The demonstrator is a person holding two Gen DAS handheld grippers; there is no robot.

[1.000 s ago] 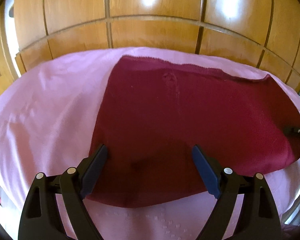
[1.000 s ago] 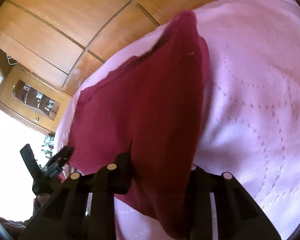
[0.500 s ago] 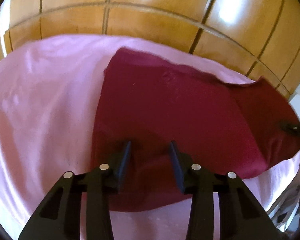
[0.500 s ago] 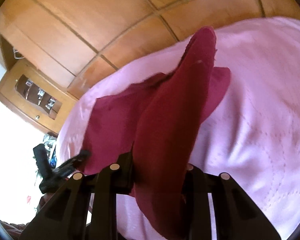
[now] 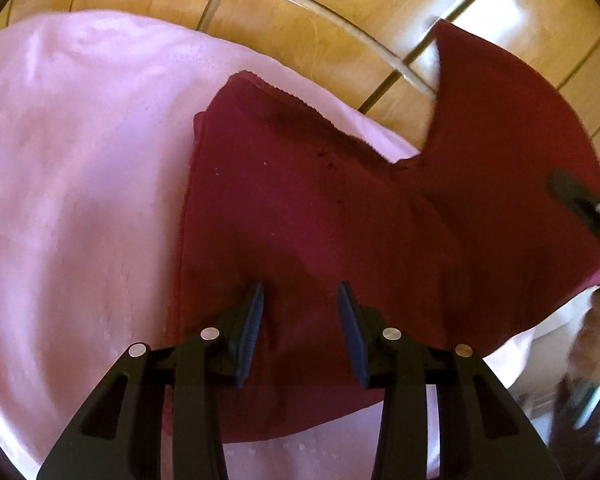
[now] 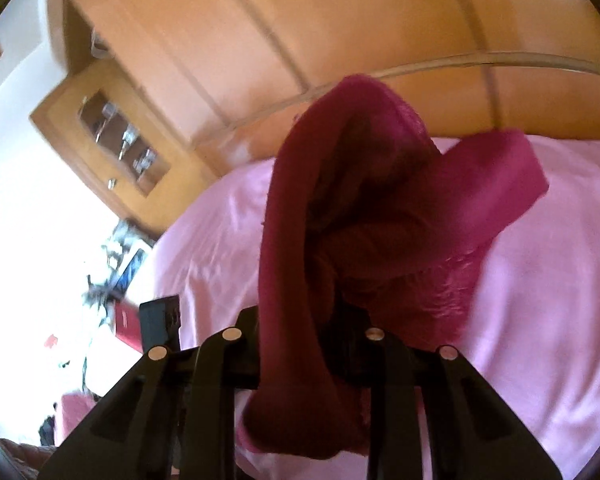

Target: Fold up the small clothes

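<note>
A dark red garment (image 5: 308, 220) lies on a pink bedsheet (image 5: 72, 184). My left gripper (image 5: 300, 312) is over its near edge, jaws partly closed with a gap and cloth between them; whether they grip it is unclear. My right gripper (image 6: 300, 332) is shut on the garment's (image 6: 300, 240) right edge and holds it lifted, so the cloth hangs over the fingers. The right gripper also shows at the right edge of the left wrist view (image 5: 580, 200), holding the raised flap.
A wooden wardrobe (image 5: 340, 12) stands behind the bed. In the right wrist view a wooden cabinet with glass doors (image 6: 116, 140) and floor clutter (image 6: 116, 264) lie to the left, beyond the pink sheet (image 6: 540, 300).
My left gripper's jaws have narrowed over the near edge. My right gripper has lifted the garment's right side higher and carried it toward the left.
</note>
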